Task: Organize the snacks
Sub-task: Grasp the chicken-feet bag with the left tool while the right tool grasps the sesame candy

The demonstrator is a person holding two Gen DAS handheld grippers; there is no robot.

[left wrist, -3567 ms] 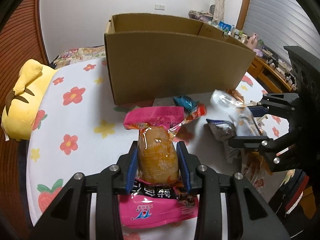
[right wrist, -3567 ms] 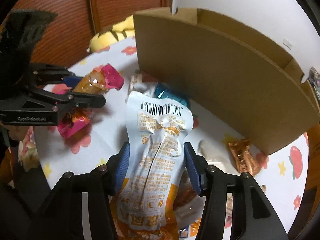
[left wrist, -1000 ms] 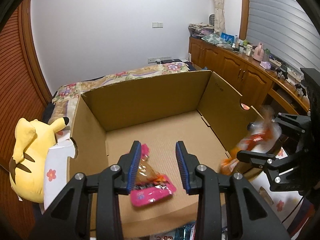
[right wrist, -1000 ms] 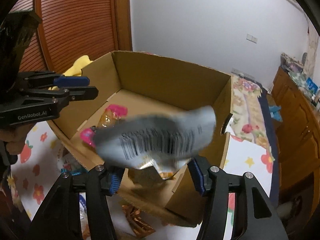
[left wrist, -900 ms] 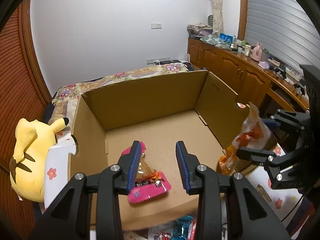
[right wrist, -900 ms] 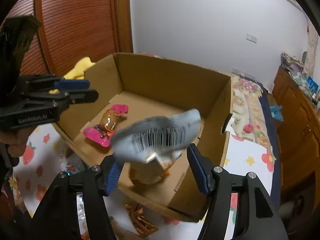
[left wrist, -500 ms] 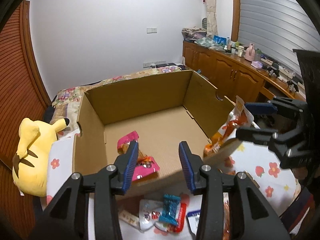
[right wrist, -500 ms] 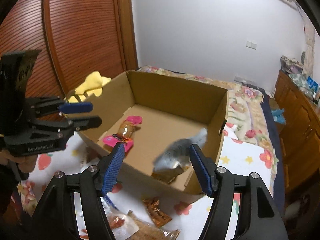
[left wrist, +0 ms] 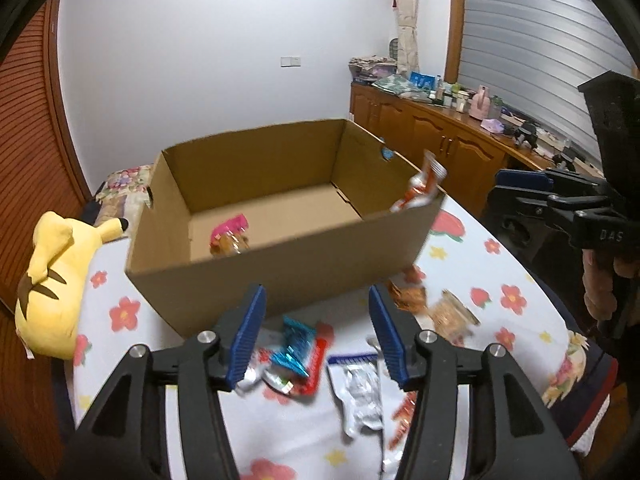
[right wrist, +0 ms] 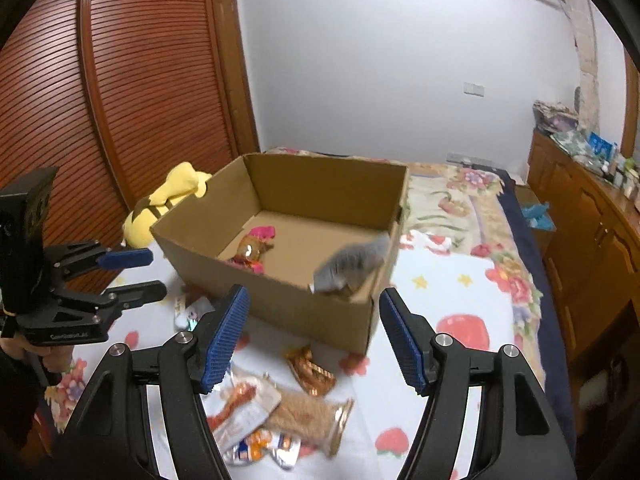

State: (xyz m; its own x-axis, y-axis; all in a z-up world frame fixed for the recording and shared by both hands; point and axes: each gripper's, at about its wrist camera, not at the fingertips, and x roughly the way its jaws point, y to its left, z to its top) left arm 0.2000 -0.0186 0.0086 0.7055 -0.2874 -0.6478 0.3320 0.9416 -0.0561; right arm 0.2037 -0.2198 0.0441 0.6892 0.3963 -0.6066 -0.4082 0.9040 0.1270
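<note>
An open cardboard box point(left wrist: 280, 256) stands on the flowered table point(left wrist: 504, 264). Inside it lies a pink-wrapped snack point(left wrist: 230, 236), also seen as the pink snack point(right wrist: 256, 252) in the right wrist view. A white and orange pouch point(left wrist: 420, 190) leans in the box's near right corner, blurred grey point(right wrist: 352, 266) from the right wrist. My left gripper point(left wrist: 316, 300) hovers in front of the box above loose snacks, its jaws opening with nothing between them. My right gripper point(right wrist: 314, 300) is open and empty, also short of the box. Each shows in the other's view: the left gripper point(right wrist: 156, 274), the right gripper point(left wrist: 508, 190).
Loose snacks lie on the table before the box: a blue wrapper point(left wrist: 294, 344), a silver pouch point(left wrist: 360, 396), a copper wrapper point(right wrist: 310, 368), a brown cracker pack point(right wrist: 308, 416). A yellow plush toy point(left wrist: 56, 272) sits left of the box. Wooden cabinets point(left wrist: 460, 148) line the right wall.
Both grippers have drawn back from above the box to in front of it. The white pouch left the right gripper and dropped into the box corner. The left jaws have widened.
</note>
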